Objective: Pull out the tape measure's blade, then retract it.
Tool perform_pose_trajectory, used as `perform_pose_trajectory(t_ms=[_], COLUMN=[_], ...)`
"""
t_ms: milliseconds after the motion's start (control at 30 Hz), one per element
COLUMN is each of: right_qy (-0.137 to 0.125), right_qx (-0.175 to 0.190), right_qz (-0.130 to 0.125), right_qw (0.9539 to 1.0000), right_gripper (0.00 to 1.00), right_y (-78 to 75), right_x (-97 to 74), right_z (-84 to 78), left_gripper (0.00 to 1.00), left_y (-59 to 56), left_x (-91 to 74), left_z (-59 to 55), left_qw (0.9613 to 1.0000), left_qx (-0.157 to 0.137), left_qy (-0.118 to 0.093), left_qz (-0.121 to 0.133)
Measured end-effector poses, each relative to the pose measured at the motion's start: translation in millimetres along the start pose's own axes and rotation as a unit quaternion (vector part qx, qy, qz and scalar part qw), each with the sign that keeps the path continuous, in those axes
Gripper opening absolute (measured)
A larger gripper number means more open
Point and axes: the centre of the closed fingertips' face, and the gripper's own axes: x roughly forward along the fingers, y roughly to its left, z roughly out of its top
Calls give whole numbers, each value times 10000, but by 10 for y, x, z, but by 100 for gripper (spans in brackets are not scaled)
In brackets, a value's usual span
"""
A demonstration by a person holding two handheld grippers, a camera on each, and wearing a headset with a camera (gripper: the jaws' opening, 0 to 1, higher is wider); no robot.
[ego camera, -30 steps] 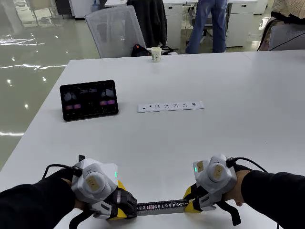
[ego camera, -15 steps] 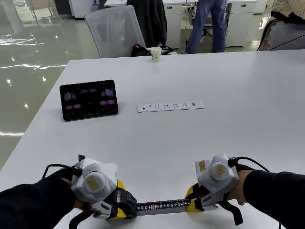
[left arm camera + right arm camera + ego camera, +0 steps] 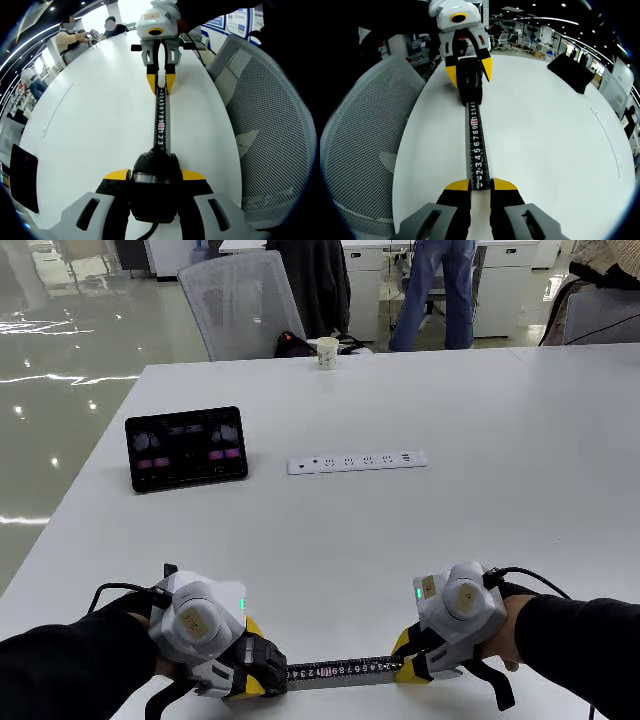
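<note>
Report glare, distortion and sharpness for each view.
Head view: sharp, evenly lit table, bright glare streaking the floor. Left gripper view: fisheye bows the table edge, the tape measure's case looms large, blade digits legible. Right gripper view: same bowing, blade digits crisp, ceiling lights as bright spots.

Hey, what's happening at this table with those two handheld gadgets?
A person holds a tool in each hand at a white table. The left tool clamps the tape measure; the right tool pinches the end of its blade. A short stretch of blade is drawn out between them, along the table's near edge.
</note>
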Motion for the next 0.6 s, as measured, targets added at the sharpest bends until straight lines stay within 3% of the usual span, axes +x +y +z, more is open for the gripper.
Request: perform_pose_trajectory(t_ms=[600], right_qy=[17], right_qx=[12], right_qz=[-12], right_qw=[10000], right_gripper=[10], right_y=[1], right_x=[-41], right_z=[-43], left_gripper=[31], left_y=[7], left_x=[7], left_z=[-4], left_qw=[10000], left_qx=[-17], left_qy=[-15], left_qz=[6])
